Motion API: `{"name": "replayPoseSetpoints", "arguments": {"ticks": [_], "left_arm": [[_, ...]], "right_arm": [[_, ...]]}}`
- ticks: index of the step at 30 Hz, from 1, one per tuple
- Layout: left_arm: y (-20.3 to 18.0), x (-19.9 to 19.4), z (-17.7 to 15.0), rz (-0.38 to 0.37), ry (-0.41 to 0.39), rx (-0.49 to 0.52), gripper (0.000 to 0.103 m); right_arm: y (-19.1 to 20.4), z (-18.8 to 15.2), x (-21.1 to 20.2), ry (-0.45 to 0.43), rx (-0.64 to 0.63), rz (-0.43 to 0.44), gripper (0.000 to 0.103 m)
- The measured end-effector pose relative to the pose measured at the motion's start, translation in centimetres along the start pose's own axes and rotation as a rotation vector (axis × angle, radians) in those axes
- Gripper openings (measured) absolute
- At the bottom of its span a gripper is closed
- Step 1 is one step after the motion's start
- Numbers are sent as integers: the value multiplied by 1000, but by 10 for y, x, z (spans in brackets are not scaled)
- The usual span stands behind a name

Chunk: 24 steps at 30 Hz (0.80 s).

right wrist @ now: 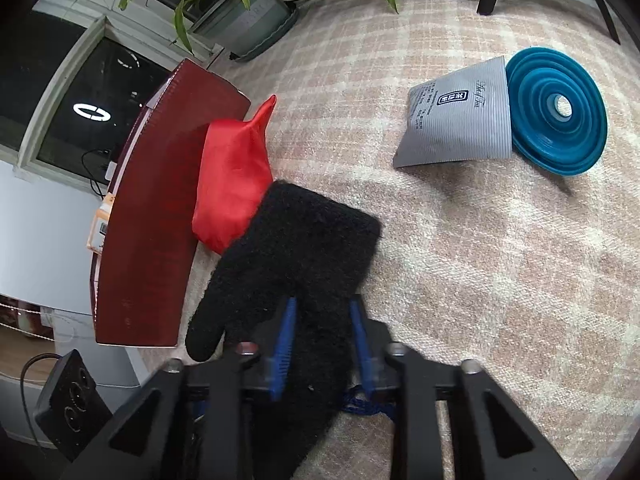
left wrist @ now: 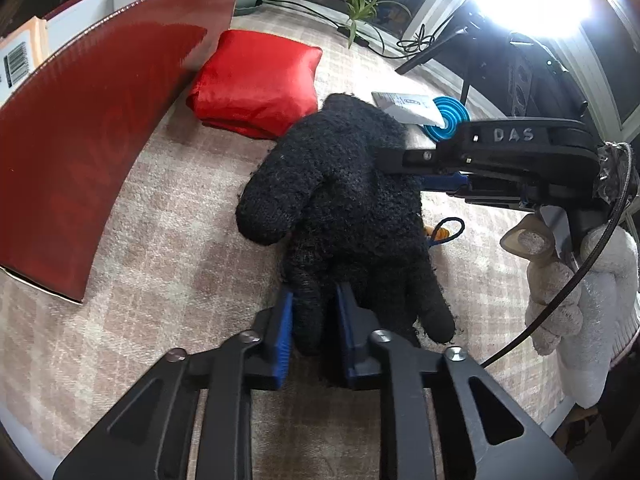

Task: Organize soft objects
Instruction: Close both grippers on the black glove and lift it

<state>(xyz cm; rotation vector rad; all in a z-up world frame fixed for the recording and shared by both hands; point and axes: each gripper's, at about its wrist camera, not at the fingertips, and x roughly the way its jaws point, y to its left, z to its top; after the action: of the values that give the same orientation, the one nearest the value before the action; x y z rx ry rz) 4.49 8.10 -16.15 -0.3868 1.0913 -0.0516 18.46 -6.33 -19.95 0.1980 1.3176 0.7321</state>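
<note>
My left gripper (left wrist: pixel 313 322) has its blue pads narrowed on one finger of the black glove (left wrist: pixel 340 208); the fabric bunches between them, so I read that as a real pinch. My right gripper (right wrist: pixel 323 338) comes in from the side and, in its own view, straddles the glove's palm with its pads against the fuzz. I judge it clamped too, though the knit is thick enough that the bite may be shallow. In the left view its tip disappears into the glove near the cuff.

I take the two-point hold to be deliberate: a limp glove held at one end would droop and drag, while a grip at finger and palm keeps it spread so I can carry it flat. Whether it touches the rug (right wrist: pixel 480 260) I cannot tell.

Just beyond the glove lies the red pillow (left wrist: pixel 256 80), pressed against the side of the dark red box (left wrist: pixel 80 140), which I take for the place soft things go. The box stands to my left, open at the top; from both cameras I see only its outer wall and pale inner rim, so I cannot say what it holds.

Farther out on the rug are a grey pouch (right wrist: pixel 456 116) overlapping a blue funnel (right wrist: pixel 556 108), well apart from the glove.
</note>
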Motion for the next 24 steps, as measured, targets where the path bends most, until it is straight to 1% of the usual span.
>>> {"name": "replayPoseSetpoints", "arguments": {"ticks": [1, 2, 5, 10, 16, 24], "left_arm": [[0, -1, 0, -1, -3, 3, 9], [-1, -2, 0, -2, -7, 5, 9], [-1, -7, 0, -4, -24, 8, 8], [-5, -20, 0, -20, -50, 24, 7], [-8, -41, 5, -57, -91, 28, 7], [-6, -81, 11, -104, -166, 34, 7]], "right_arm": [[0, -1, -1, -5, 0, -4, 16], [1, -1, -2, -10, 1, -6, 13], [1, -3, -8, -30, 2, -7, 10], [10, -8, -23, -63, -20, -22, 9], [21, -16, -51, -123, -20, 2, 9], [59, -17, -86, -204, -56, 34, 9]]}}
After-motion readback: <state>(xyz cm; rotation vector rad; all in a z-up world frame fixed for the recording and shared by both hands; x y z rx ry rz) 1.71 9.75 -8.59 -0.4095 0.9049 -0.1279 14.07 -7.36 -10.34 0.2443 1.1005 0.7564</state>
